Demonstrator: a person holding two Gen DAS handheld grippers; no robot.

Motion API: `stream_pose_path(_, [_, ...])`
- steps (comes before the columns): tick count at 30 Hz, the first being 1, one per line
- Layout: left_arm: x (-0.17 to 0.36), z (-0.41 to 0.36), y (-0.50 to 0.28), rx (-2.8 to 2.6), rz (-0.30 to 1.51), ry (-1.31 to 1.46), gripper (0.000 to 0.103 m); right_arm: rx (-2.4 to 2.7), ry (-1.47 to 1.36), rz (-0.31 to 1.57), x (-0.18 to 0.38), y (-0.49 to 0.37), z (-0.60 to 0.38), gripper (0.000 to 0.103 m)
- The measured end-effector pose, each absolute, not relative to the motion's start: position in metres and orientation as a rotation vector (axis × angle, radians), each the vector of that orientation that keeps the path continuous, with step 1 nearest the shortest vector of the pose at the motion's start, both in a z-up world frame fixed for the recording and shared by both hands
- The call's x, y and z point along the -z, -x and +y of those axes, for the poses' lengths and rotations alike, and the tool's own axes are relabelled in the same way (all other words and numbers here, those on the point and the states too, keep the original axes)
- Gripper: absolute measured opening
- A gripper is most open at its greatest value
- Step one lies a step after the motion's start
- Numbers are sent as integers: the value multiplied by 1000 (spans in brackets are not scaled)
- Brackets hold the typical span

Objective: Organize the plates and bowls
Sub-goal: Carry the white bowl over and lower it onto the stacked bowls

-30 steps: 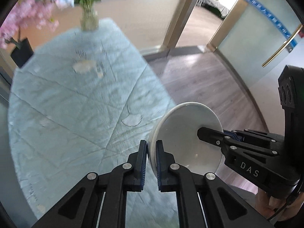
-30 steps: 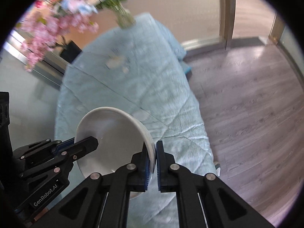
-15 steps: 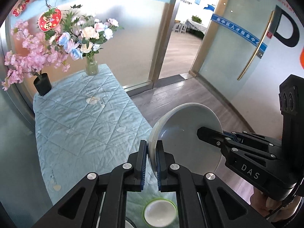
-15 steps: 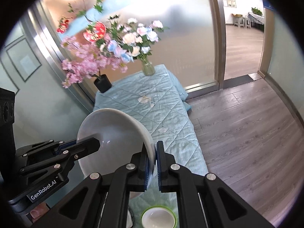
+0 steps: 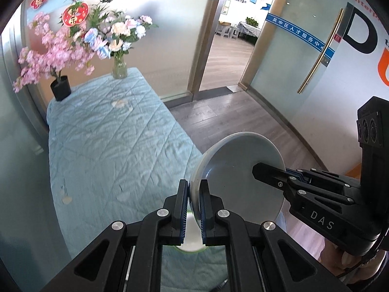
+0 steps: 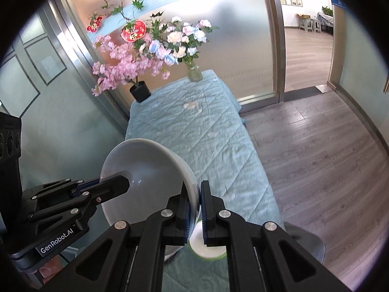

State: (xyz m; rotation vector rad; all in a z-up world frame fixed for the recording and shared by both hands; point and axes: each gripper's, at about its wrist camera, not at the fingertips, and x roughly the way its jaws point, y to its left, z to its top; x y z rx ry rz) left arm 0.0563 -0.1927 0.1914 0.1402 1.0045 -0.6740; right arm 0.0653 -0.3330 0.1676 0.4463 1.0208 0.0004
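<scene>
- The left gripper is closed on the near rim of a white bowl; its two blue-padded fingers pinch the rim from both sides.
- The right gripper is clamped on the opposite rim of the same bowl, so the bowl hangs between the two tools, tilted on its edge, above the near end of the table.
- Each tool is seen in the other's camera: the right one reaches in from the right side, the left one from the left.
- Both tools point steeply downward at the table, which is covered by a light blue quilted cloth.
- Under the fingers lies a second white dish with a green rim; the fingers hide most of it, and I cannot tell if it is a bowl or a plate.
- A bit of one hand shows at the lower right, cut off by the frame edge.
- At the far end of the table stand a glass vase with flowers and a black pot with pink blossoms.
</scene>
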Motion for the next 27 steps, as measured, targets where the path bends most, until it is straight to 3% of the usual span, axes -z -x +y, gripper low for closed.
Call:
stream_pose_path(8, [-160, -186, -22, 661, 1056, -137, 5, -8, -442, 1065, -148, -40, -326, 7])
stream_pose_path(27, [-30, -197, -64, 631, 1289, -135, 4, 14, -499, 1279, -46, -33, -320, 7])
